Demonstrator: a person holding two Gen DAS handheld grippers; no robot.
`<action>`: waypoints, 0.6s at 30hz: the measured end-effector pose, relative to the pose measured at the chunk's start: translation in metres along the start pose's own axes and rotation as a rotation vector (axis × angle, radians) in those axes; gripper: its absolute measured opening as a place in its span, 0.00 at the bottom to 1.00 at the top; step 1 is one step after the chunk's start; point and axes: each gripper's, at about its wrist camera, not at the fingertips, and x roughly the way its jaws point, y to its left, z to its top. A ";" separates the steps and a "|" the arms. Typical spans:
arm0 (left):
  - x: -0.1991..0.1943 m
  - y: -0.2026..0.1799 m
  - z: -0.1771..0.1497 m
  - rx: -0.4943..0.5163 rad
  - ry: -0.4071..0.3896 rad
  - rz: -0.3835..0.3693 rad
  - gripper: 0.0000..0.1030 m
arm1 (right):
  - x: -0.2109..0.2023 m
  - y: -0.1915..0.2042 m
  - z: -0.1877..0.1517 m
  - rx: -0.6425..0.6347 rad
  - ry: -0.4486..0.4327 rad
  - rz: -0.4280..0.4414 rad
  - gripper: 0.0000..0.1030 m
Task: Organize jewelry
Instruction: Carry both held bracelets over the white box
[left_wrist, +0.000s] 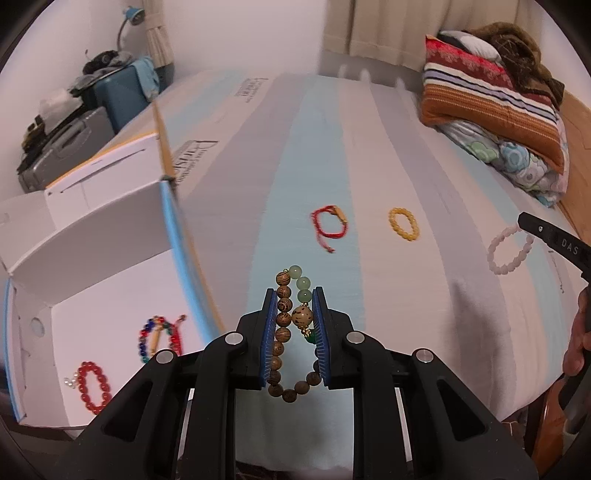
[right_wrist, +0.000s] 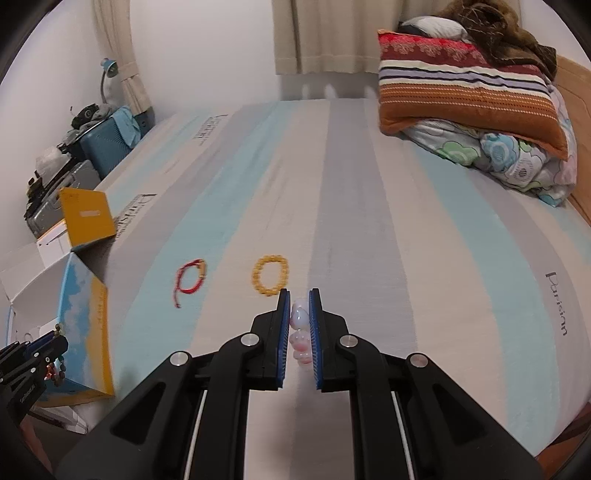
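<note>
My left gripper (left_wrist: 294, 295) is shut on a bracelet of brown wooden beads and pale green beads (left_wrist: 282, 314), held above the striped bed sheet (left_wrist: 369, 147). Beside it on the left stands an open white box (left_wrist: 92, 221); a red bead bracelet (left_wrist: 94, 386) and a multicolour bracelet (left_wrist: 159, 338) lie inside. My right gripper (right_wrist: 299, 295) is shut on a pale pink-white bead bracelet (right_wrist: 299, 325), which also shows as a loop (left_wrist: 509, 251) at the right edge of the left wrist view. A red cord bracelet (left_wrist: 328, 225) and a yellow bead bracelet (left_wrist: 402, 223) lie on the sheet.
Stacked striped pillows (right_wrist: 461, 85) and a floral quilt (right_wrist: 509, 158) fill the bed's far right corner. Suitcases (left_wrist: 122, 96) and clutter stand past the bed's left edge, with a desk lamp (left_wrist: 133, 18). The box's blue and yellow outer wall (right_wrist: 85, 325) faces the right wrist camera.
</note>
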 end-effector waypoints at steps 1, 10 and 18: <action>-0.003 0.006 -0.001 -0.005 -0.002 0.005 0.18 | -0.002 0.006 0.000 -0.003 -0.001 0.005 0.09; -0.020 0.050 -0.004 -0.060 0.008 0.032 0.18 | -0.015 0.061 0.000 -0.027 -0.008 0.051 0.09; -0.036 0.093 -0.011 -0.105 -0.006 0.058 0.18 | -0.024 0.121 0.003 -0.079 -0.023 0.103 0.09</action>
